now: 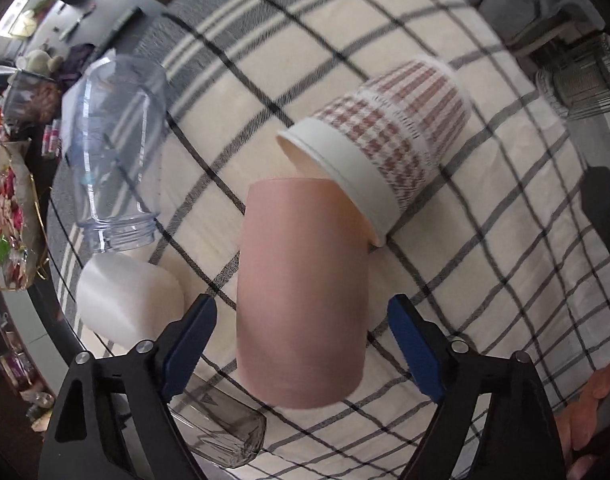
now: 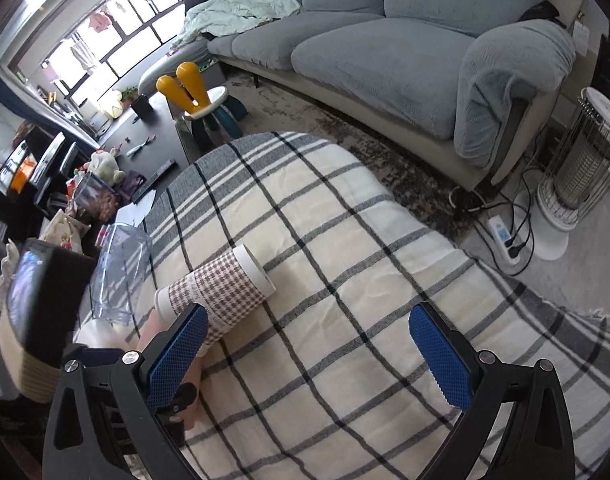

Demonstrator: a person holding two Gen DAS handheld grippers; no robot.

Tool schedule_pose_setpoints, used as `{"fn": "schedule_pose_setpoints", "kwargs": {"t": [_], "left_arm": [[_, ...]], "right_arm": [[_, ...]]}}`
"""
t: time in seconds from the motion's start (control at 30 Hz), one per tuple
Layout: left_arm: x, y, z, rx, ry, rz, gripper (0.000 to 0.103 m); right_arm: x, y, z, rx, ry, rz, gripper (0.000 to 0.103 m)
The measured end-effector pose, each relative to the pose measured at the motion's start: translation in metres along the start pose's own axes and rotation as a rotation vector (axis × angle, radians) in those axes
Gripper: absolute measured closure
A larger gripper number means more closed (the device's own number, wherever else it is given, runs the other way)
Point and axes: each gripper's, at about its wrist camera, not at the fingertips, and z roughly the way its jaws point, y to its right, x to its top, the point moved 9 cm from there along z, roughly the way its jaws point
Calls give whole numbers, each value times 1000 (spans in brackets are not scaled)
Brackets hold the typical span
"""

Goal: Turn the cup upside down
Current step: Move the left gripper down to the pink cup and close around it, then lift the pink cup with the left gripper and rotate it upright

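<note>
The pink cup (image 1: 301, 292) stands on the checked cloth (image 1: 485, 280) between my left gripper's (image 1: 303, 344) blue pads (image 1: 413, 348), which I see spread wide with a gap on each side of it. Just behind it a houndstooth paper cup (image 1: 389, 136) lies on its side, with a clear jar (image 1: 117, 148) and a white cup (image 1: 129, 300) off to the left. My right gripper (image 2: 309, 352) hangs wide apart over bare cloth, beside the paper cup.

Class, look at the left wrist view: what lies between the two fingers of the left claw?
The pink cup stands between the fingers, a gap on each side. The checked cup lies just behind it.
</note>
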Motion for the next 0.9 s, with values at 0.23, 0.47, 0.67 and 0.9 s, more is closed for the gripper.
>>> {"fn": "schedule_pose_setpoints", "kwargs": {"t": [0.23,0.47,0.67,0.9], "left_arm": [[1,-2,19,-21,-81,8,27],[0,-8,34,-26,-89,5,32],[-9,-21,34,-60,-79,-29,32],[-36,-38,30,-80,-58,-91,32]], "right_arm": [[-2,2,11,16,-23,34,2],[-1,4,12,22,-24,42,2],[-1,4,13,23,-24,34,2],[-5,1,8,24,-22,7,2]]}}
